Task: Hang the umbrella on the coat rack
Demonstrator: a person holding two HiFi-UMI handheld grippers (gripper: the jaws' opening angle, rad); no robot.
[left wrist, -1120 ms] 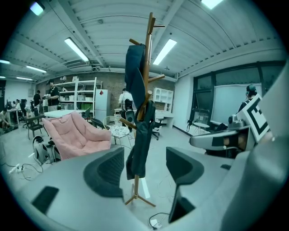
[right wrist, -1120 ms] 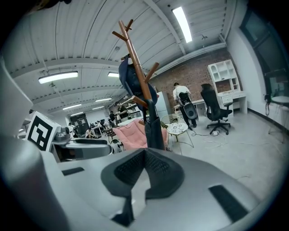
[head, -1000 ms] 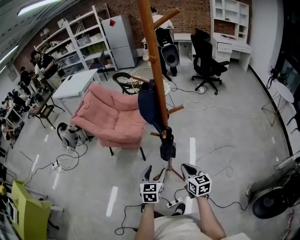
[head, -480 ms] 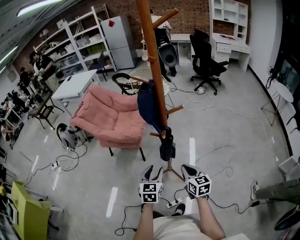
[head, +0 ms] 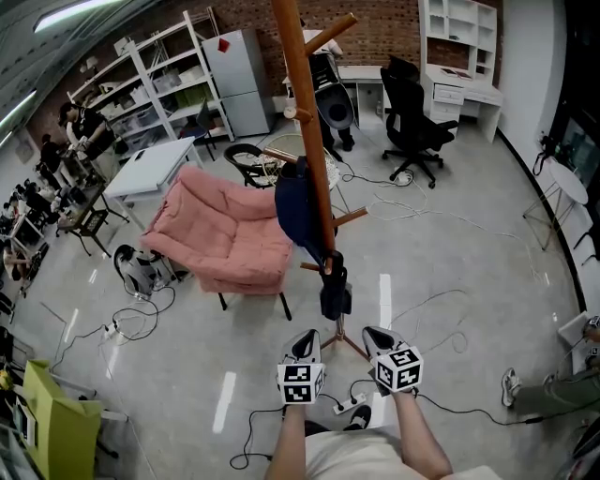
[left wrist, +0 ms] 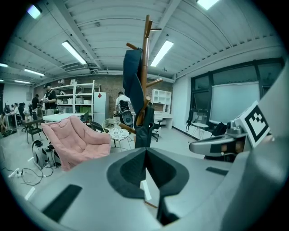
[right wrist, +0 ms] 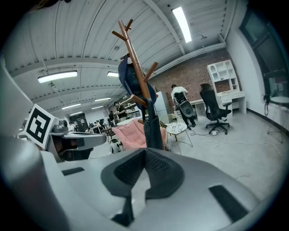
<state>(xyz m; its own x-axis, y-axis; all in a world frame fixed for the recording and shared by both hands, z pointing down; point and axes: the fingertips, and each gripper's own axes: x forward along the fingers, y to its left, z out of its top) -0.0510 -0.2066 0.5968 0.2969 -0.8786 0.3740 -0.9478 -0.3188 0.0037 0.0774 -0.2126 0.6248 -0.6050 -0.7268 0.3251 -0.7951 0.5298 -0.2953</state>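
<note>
One pink armchair (head: 225, 234) stands left of the single coat rack (head: 302, 94), one navy umbrella (head: 298, 216) hanging on it, one black office chair (head: 412, 117) right; below, left tongs (head: 307, 337) just closed empty, right tongs (head: 373, 334) pressed together, empty

**A:** What sort of place is this?

**B:** A shared open-plan workspace, part office and part lab. There's a brick wall (head: 375, 28) at twelve o'clock, with a white desk (head: 459, 66) and a black office chair (head: 417, 117) at one.

**A:** And the lab part?

**B:** Metal shelving (head: 159, 80) stacked with boxes at eleven, and people (head: 82, 124) at tables around ten. A power strip (head: 350, 404) and loose cables lie on the bare concrete floor (head: 469, 272), under strip lights (left wrist: 75, 52). A pink lounge chair (head: 230, 230) and a wooden coat rack (head: 305, 112) stand mid-room.
</note>
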